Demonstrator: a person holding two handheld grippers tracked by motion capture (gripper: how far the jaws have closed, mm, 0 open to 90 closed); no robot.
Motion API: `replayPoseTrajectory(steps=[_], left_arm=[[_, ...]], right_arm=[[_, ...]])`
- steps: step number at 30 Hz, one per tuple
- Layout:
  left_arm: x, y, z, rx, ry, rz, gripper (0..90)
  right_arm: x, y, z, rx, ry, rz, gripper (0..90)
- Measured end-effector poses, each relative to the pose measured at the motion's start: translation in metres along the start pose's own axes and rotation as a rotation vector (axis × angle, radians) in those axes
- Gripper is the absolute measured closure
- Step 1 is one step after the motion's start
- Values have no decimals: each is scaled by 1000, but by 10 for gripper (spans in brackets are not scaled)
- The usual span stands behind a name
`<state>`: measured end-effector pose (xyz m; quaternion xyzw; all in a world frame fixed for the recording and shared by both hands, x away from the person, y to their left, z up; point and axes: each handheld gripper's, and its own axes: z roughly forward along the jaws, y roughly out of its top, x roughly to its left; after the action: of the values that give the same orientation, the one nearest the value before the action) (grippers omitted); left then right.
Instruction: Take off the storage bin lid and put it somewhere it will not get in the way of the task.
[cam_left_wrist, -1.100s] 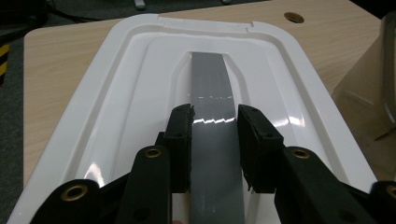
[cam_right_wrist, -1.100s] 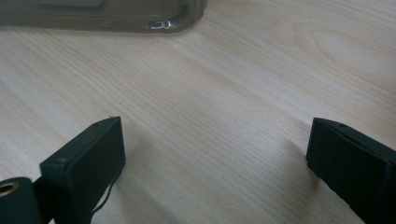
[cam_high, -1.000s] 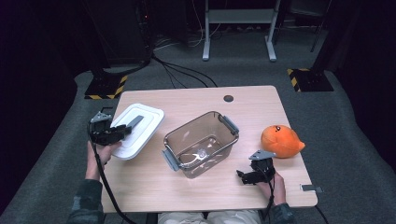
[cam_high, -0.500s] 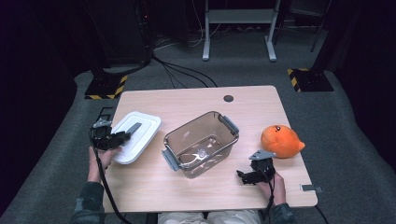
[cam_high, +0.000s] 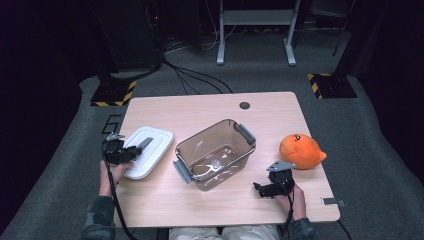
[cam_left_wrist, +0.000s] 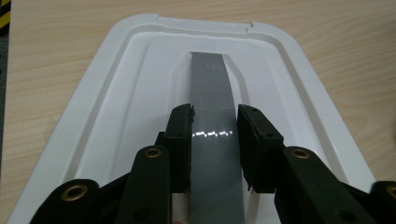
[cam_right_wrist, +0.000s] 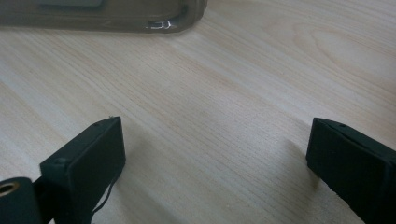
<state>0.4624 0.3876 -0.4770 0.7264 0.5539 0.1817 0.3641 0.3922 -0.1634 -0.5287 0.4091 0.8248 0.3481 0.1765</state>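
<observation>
Two tongs in play, one per hand. Left tongs (cam_left_wrist: 215, 140) sit low over the white lid (cam_left_wrist: 140, 102), jaws closed in on the grey strip handle (cam_left_wrist: 211, 84) that runs down the lid's middle; pads flank the strip on both sides and look pressed against its edges, so pinching the handle. In the high view the left tongs (cam_high: 122, 151) are at the left side of the tabletop (cam_high: 210, 107), over the near-left part of the lid (cam_high: 152, 150), which lies flat on the wood near the left edge, just beside the clear brown container (cam_high: 215, 152) but apart from it. The container stands upright mid-tabletop with grey latches at both ends and a small metal item (cam_high: 212, 167) inside on its floor, too small to identify. Right tongs (cam_high: 272, 187) rest near the front right of the tabletop, held by the right hand (cam_high: 295, 197); in the right gripper view the jaws are spread wide with bare wood (cam_right_wrist: 210, 116) between them, nothing gripped, and the corner of the container (cam_right_wrist: 140, 16) is ahead at the top. An orange plush toy (cam_high: 300, 150) sits at the right side, near the right tongs but not touching. Left hand (cam_high: 112, 172) is behind the left tongs, cable (cam_high: 117, 210) trailing off the front edge.
</observation>
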Motion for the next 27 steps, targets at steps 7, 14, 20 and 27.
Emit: replayPoseTrajectory(steps=[7,14,20,27], left_arm=[[-1,-6,14,37,-13,10,666],[-3,-12,26,74,13,50,666],[-5,-10,30,63,40,62,665],[-7,-5,39,73,70,91,663]], right_arm=[[0,0,0,0,0,0,38],[0,0,0,0,-1,0,38],[0,0,0,0,-1,0,38],[0,0,0,0,-1,0,38]])
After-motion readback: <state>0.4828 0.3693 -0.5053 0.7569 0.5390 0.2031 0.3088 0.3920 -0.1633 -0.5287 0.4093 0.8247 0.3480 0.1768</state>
